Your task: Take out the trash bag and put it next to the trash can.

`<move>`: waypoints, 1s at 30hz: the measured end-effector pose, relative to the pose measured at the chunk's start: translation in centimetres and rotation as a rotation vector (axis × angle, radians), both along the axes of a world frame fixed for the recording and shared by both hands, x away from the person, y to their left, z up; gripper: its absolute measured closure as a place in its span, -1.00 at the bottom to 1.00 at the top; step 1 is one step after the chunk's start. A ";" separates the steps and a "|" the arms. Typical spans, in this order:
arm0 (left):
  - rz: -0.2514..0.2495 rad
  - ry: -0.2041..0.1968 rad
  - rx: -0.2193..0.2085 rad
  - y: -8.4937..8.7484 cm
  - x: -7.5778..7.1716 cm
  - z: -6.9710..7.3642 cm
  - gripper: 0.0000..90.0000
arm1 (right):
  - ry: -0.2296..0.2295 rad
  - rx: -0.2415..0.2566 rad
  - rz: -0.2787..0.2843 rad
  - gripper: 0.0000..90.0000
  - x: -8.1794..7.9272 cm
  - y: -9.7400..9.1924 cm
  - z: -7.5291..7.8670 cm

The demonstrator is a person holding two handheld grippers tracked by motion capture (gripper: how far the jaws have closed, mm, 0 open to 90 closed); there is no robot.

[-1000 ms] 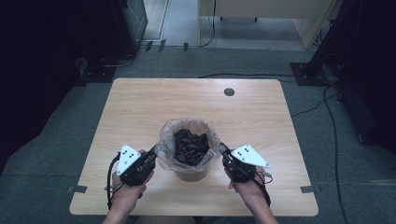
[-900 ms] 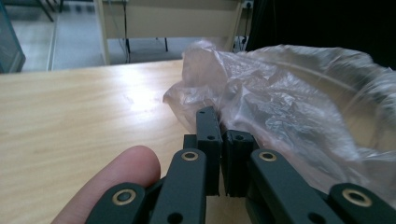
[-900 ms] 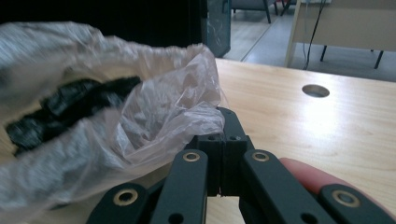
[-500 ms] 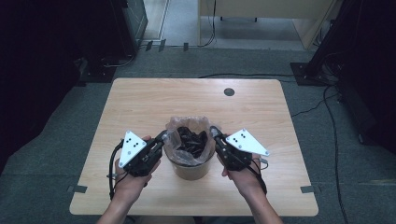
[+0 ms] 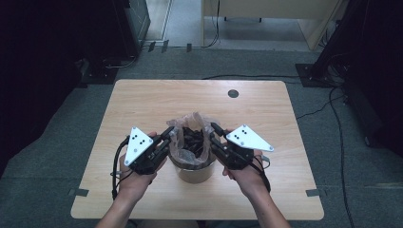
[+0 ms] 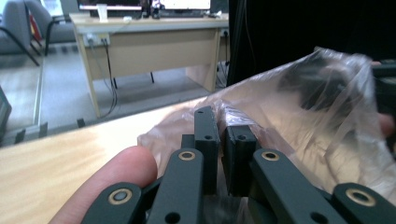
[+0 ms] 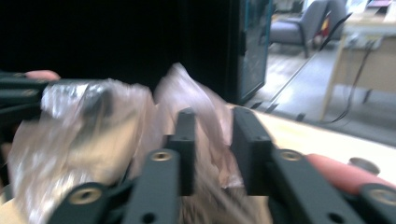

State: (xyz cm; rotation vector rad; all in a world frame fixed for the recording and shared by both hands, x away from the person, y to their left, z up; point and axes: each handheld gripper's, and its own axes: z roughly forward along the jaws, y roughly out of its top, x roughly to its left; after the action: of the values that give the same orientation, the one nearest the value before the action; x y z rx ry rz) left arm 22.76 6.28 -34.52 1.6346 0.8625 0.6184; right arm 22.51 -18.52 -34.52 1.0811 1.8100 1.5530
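Note:
A brown round bin (image 5: 195, 172) stands near the front middle of the wooden table (image 5: 142, 99). It is lined with a clear plastic bag (image 5: 192, 137) that holds dark pieces. My left gripper (image 5: 170, 131) is at the bag's left rim. In the left gripper view, that gripper (image 6: 222, 135) has its jaws nearly together, with the bag's film (image 6: 299, 107) pinched between them. My right gripper (image 5: 214, 129) is at the bag's right rim. In the blurred right gripper view, it (image 7: 215, 126) is open, with bag film (image 7: 93, 121) lying in the gap.
A small dark round grommet (image 5: 233, 93) sits at the table's far side. Cables (image 5: 332, 99) run over the grey floor to the right. A wooden desk (image 6: 149, 42) stands beyond the table, and dark equipment lies on both sides.
Both grippers have moved forward and inward from the bin's sides to the bag's rim. The bag's top is now gathered up and narrower between them.

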 end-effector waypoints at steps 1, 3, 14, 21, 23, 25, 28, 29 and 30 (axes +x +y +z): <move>0.001 0.008 -0.004 0.1 0.0 -0.2 0.90 | 0.023 0.027 0.015 0.49 -0.1 -0.4 -0.4; 0.002 0.013 0.002 0.1 0.1 -0.4 0.89 | 0.076 0.090 0.049 0.41 -0.4 -1.2 -1.0; -0.014 0.005 0.006 -0.9 0.1 0.1 0.88 | 0.124 0.135 0.178 -0.13 -2.7 -0.4 -2.0; -0.019 0.003 0.005 -1.2 0.1 0.4 0.89 | 0.144 0.089 0.187 -0.44 -2.8 2.5 -2.4; -0.019 0.004 0.007 -1.2 0.1 0.4 0.89 | 0.153 0.077 0.188 -0.53 -2.7 3.4 -2.5; -0.019 0.005 0.009 -1.2 0.1 0.4 0.89 | 0.159 0.052 0.183 -0.61 -2.6 4.2 -2.4; -0.020 0.005 0.003 -1.0 0.0 0.4 0.88 | 0.134 -0.022 0.159 -0.47 -2.7 5.5 -2.5; -0.022 0.005 0.001 -0.9 0.0 0.4 0.88 | 0.117 -0.058 0.141 -0.32 -2.8 5.9 -2.6; -0.022 0.004 0.000 -0.8 0.0 0.4 0.88 | 0.104 -0.084 0.116 -0.12 -2.8 6.1 -2.7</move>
State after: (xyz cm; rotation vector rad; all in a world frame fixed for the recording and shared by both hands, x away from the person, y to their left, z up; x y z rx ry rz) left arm 22.71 5.51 -34.15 1.6439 0.8463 0.5999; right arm 19.73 -12.41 -37.21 1.0517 2.0216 1.4956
